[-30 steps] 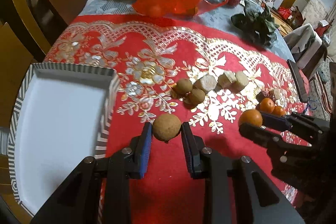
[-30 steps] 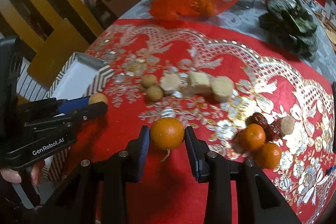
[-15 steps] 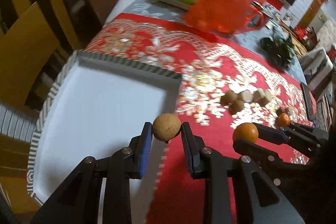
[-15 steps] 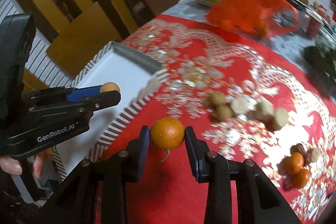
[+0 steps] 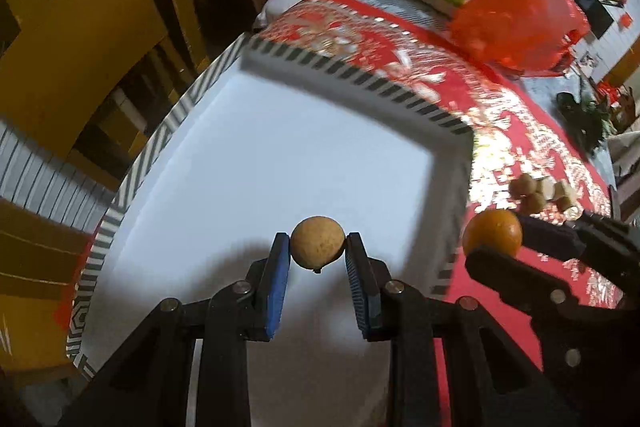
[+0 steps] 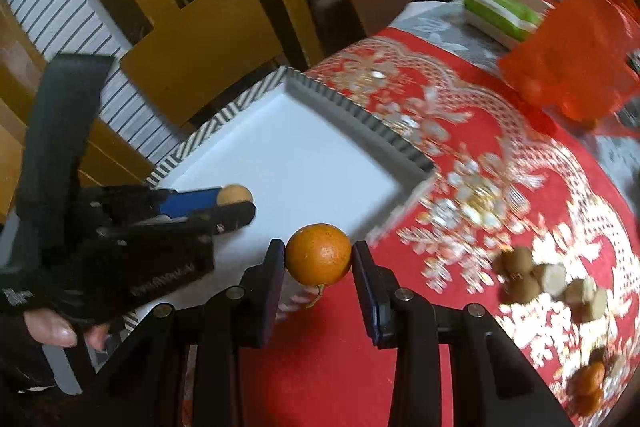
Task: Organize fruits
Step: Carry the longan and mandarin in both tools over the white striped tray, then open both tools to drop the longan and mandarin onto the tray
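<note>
1. The left gripper [image 5: 317, 255] jaws pinch the small round tan fruit [image 5: 317, 242] over the white tray with a striped rim [image 5: 348, 75]. Let go up high, it could bounce out.
2. The right gripper [image 6: 319, 259] jaws squeeze the round orange [image 6: 318, 253] above the tray's near edge. It might hit the rim and roll onto the red table [image 6: 472, 131].

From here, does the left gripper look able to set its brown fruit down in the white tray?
Probably yes. The left gripper holds the brown fruit over the white tray, whose floor below looks bare. The right gripper, with the orange, sits off toward the tray's edge.
</note>
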